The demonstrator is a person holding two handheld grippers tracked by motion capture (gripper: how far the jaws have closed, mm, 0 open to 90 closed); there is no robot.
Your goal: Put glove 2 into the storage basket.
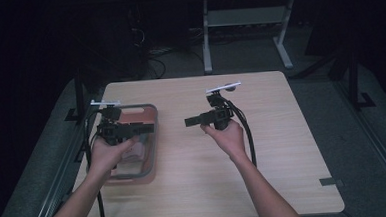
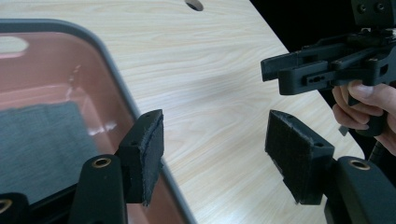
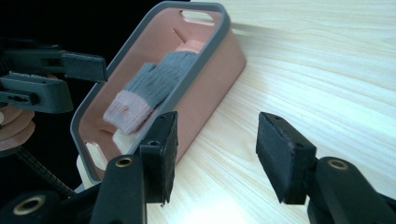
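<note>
A pink bin (image 1: 136,107) with a grey rim stands at the left of the wooden table (image 1: 283,149). Inside it lies a grey knit glove (image 3: 154,84) with a pale pink cuff. My left gripper (image 1: 147,132) hovers over the bin's right rim (image 2: 109,65), pointing right, its jaws open and empty (image 2: 215,135). To its right, over the middle of the table, my right gripper (image 1: 189,121) points left toward the bin. Its jaws are open with nothing between them (image 3: 217,140). The glove (image 2: 37,144) lies flat on the bin floor.
A dark strip of tape (image 1: 331,182) sits near the table's front right corner. There is a small hole (image 2: 194,4) in the tabletop at the far side. Beyond the table stand a grey desk frame (image 1: 246,15) and floor cables (image 1: 153,55).
</note>
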